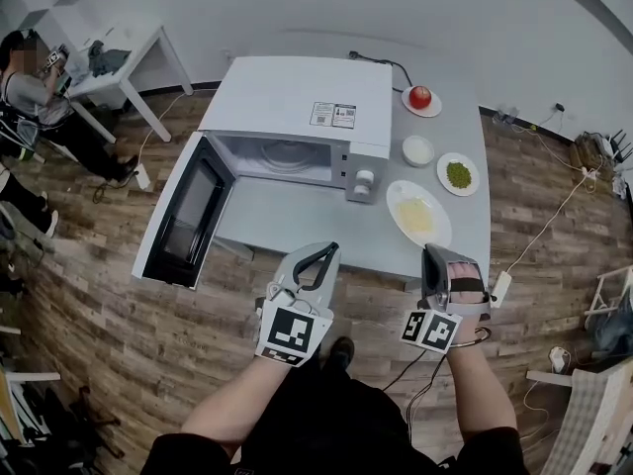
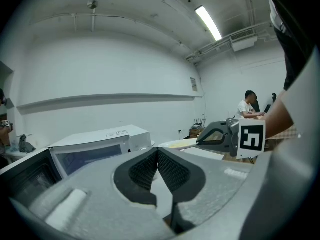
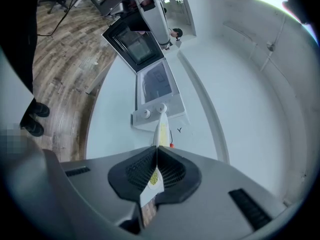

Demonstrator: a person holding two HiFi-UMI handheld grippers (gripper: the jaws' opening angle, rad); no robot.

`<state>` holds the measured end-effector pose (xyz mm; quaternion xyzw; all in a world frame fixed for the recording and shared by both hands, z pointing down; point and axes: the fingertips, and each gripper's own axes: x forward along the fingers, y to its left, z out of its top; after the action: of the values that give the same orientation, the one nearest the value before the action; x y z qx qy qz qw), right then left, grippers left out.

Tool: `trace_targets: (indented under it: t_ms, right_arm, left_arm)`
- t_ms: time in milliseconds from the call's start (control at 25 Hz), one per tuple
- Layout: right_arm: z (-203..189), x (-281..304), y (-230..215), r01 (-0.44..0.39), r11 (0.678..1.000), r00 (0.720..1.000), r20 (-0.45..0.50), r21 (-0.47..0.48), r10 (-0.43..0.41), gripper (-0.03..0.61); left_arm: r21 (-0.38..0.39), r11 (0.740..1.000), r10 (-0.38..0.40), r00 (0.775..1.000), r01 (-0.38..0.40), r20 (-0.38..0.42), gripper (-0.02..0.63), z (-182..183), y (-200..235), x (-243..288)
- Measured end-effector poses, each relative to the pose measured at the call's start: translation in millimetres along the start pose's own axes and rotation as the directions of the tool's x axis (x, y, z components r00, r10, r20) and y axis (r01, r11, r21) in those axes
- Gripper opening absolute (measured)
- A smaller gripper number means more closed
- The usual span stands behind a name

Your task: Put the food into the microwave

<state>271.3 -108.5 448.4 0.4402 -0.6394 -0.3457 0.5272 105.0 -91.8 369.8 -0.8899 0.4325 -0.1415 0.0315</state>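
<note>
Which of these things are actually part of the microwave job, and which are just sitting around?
In the job:
- open microwave
- plate of yellow food, its rim clamped in the right gripper

Just lying about:
- red fruit
- small white bowl
- plate of green food
- left gripper, shut and empty

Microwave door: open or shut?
Open. The microwave door stands swung out to the left, exposing the cavity, which holds no food.
</note>
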Motion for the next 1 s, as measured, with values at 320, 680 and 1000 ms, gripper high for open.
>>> trace_targets:
  t_ms: [320, 680, 1000]
  right_arm:
    - [30, -10, -8, 0.000, 1.000, 0.998, 0.062, -0.029, 0.001, 0.020]
    - [90, -14, -17, 0.021, 0.996, 0.993, 0.122, -0.085, -0.010, 0.020]
    - [163, -11, -16, 0.031, 0.995, 0.991, 0.136, -0.097, -0.018, 0.020]
  left_arm:
    - [0.003, 0.999, 0.046, 0.999, -0.046, 0.000, 0.006, 4, 18, -18]
    - [-0.001, 0.996, 0.093, 0.995, -0.093, 0.028, 0.006, 6, 66, -50]
    - [-0.008, 0.996, 0.091, 0.995, -0.091, 0.030, 0.006, -6, 119, -93]
